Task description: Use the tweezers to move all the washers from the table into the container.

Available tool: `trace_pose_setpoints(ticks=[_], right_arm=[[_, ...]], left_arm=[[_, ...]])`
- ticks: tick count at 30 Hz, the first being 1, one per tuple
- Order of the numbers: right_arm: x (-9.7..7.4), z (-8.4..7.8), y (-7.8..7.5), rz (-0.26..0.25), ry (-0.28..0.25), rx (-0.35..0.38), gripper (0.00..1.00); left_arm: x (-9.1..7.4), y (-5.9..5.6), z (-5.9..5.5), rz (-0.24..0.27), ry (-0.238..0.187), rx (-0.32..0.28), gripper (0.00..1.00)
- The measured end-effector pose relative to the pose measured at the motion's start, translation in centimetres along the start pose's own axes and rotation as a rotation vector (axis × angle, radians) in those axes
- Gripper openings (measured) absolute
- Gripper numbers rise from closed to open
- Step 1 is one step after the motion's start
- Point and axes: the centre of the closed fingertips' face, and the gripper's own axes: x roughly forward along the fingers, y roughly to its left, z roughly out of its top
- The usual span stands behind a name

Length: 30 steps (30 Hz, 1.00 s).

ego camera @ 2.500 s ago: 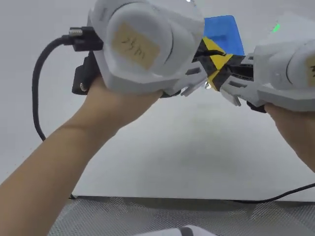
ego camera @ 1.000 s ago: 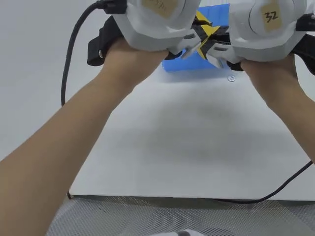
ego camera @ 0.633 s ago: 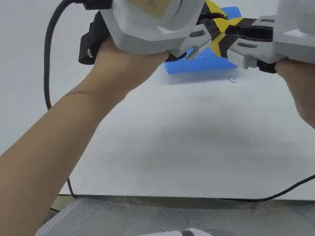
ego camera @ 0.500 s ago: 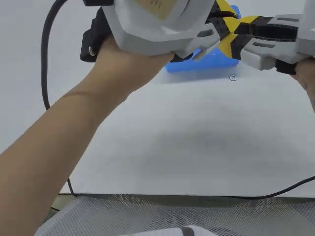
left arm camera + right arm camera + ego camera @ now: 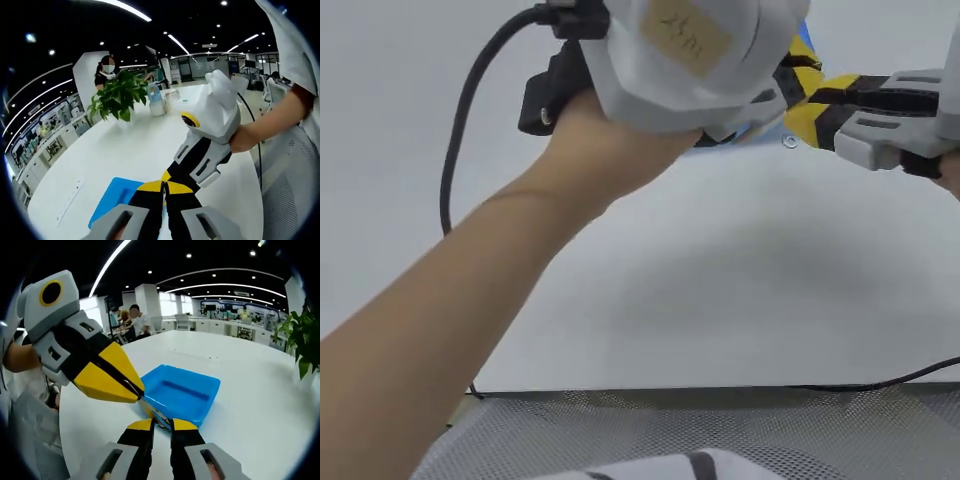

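Observation:
My right gripper (image 5: 160, 426) is shut on thin tweezers (image 5: 156, 416) that run up from its yellow tips. My left gripper (image 5: 165, 189) is shut too, and its tips meet the far end of the tweezers, just in front of the blue container (image 5: 182, 392). In the head view the left gripper's white body covers the top centre, and the right gripper (image 5: 798, 112) points left at it. One small washer (image 5: 790, 142) lies on the white table beside the blue container (image 5: 806, 34), which is mostly hidden behind the grippers.
The white table (image 5: 720, 290) stretches toward me to a mesh edge (image 5: 670, 430). A black cable (image 5: 460, 120) loops off the left gripper, and another cable (image 5: 910, 375) lies at the near right. A potted plant (image 5: 112, 102) stands farther back on the table.
The head camera has shifted. Both grippers stay tip to tip near the container, now closer to the washer. The right gripper sits farther right in view.

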Motion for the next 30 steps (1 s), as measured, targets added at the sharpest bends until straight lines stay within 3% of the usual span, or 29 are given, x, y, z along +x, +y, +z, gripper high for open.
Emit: trace_pose_setpoints(ticks=[2,15,30], right_arm=[[0.0,-0.4,-0.2,-0.005,0.008,0.009,0.09],[0.3,-2.4,-0.8,0.001,0.068,0.021,0.09],[0.6,-2.2,-0.5,0.012,0.070,0.016,0.09]], left_arm=[[0.2,-0.5,-0.1,-0.009,0.006,0.001,0.00],[1.8,0.1,-1.9,-0.051,0.027,-0.036,0.00],[1.6,-0.2,-1.7,-0.047,0.026,-0.047,0.00]])
